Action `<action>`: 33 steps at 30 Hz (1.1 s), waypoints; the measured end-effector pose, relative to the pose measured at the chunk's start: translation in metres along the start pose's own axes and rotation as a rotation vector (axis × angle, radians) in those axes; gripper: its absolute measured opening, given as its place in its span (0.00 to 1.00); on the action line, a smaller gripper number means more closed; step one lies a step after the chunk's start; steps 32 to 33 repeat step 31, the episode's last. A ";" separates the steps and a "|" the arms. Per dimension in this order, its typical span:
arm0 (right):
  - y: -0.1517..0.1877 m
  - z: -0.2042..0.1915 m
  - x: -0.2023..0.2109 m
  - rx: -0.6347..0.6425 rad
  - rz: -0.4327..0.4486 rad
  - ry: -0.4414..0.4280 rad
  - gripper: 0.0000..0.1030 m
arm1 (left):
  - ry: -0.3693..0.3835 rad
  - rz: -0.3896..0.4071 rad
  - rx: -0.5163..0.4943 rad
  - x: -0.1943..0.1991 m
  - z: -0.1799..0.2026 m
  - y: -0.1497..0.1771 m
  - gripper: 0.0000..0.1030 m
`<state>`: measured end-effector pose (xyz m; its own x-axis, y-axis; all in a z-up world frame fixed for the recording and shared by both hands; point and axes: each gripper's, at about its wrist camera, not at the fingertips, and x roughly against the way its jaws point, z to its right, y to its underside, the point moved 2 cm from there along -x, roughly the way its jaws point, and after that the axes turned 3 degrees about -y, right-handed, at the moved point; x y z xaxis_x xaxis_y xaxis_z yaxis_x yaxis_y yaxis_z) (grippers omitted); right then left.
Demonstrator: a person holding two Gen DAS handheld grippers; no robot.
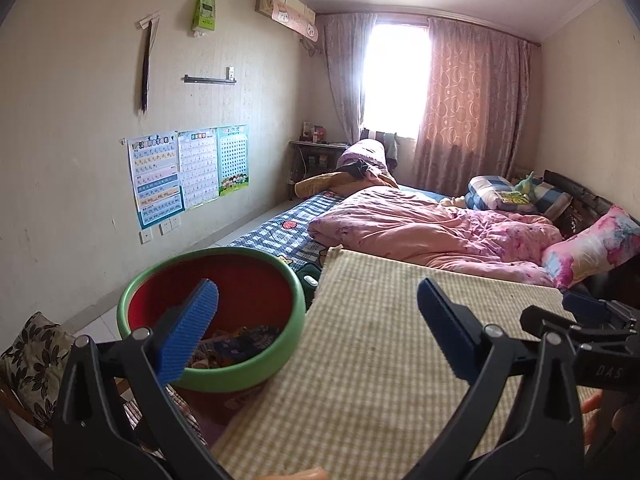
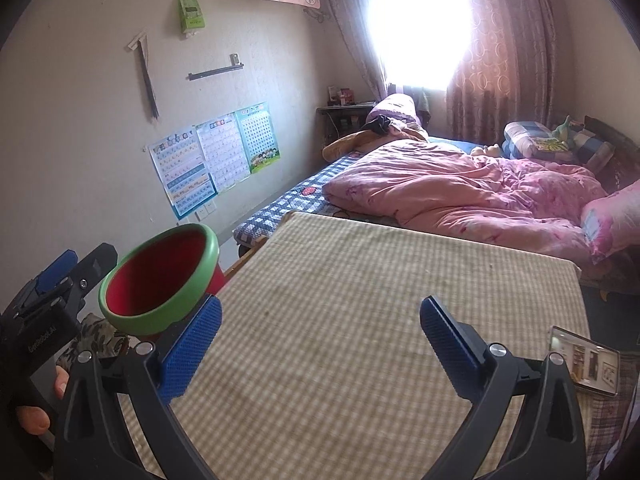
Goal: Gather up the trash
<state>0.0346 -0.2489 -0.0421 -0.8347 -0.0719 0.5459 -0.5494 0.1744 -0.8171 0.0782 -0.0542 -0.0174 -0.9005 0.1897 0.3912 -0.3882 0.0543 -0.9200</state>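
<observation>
**Bin to the left, no trash left on the table**

Seemingly the collecting is nearly done. From the left wrist, the left gripper (image 1: 318,330) stands wide open and holds nothing. The bin (image 1: 212,316), red inside with a green rim, lies left of the jaws, just beside the table (image 1: 400,320) edge; the left finger overlaps its mouth. Wrappers (image 1: 236,344) lie in its bottom, partly hidden behind that finger, so what they are is hard to say. The checked tabletop ahead shows no trash. The right gripper's tip (image 1: 592,312) pokes in at the right edge, mostly cut off.

From the right wrist, the right gripper (image 2: 320,340) is also spread wide and empty. The bin (image 2: 160,280) sits far left, nearer the left gripper (image 2: 60,276); its bottom is hidden from this angle. A mirror (image 2: 584,360) lies at the table's right edge. Any remaining trash is out of view.
</observation>
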 end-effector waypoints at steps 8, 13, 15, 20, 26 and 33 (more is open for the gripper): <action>0.005 0.019 0.014 -0.001 0.005 0.002 0.93 | 0.004 -0.005 -0.007 0.008 0.023 0.004 0.95; 0.010 0.033 0.018 -0.014 -0.001 0.001 0.93 | 0.003 -0.014 -0.010 0.010 0.035 0.006 0.95; 0.012 0.037 0.019 -0.022 -0.009 0.002 0.93 | 0.006 -0.022 -0.011 0.011 0.037 0.007 0.95; 0.033 0.062 0.015 -0.060 -0.067 0.038 0.93 | 0.010 -0.053 -0.029 0.010 0.044 0.012 0.95; 0.078 0.102 0.008 -0.142 -0.170 0.155 0.93 | -0.001 -0.097 -0.018 0.004 0.039 0.020 0.95; 0.112 0.134 0.010 -0.220 -0.230 0.254 0.93 | -0.015 -0.134 0.005 -0.001 0.031 0.027 0.95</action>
